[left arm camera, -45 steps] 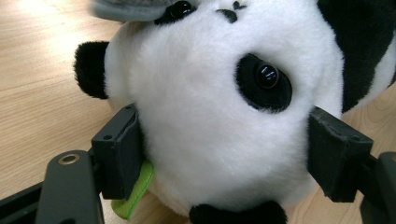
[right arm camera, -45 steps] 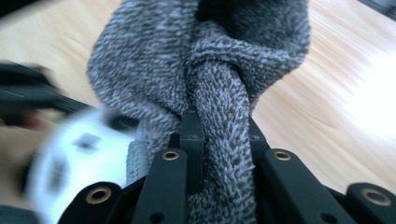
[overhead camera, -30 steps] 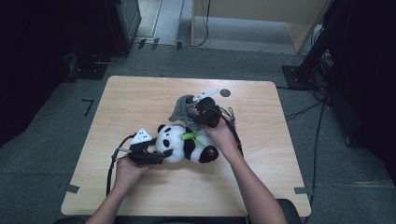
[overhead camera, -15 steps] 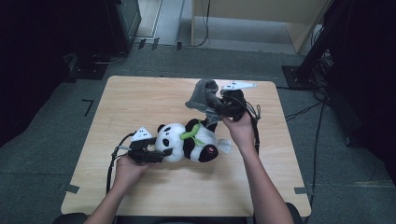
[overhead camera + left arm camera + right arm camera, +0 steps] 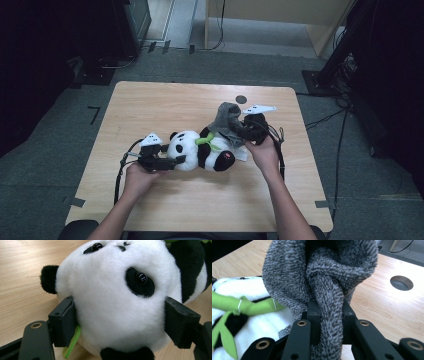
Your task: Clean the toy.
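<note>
Panda [image 5: 200, 150], grey cloth [image 5: 227, 120] block centre; table [image 5: 150, 105] margins free.

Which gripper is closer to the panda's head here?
Left. The left gripper has its jaws closed on either side of the panda's head. The right gripper is farther off, beside the panda's body, pinching the grey cloth.

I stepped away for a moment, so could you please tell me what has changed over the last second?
The right gripper, shut on the grey cloth, lifted it up and away from the panda, then brought it back down over the toy's body. The left gripper kept its jaws clamped on the panda's head; the panda barely moved on the table.
</note>
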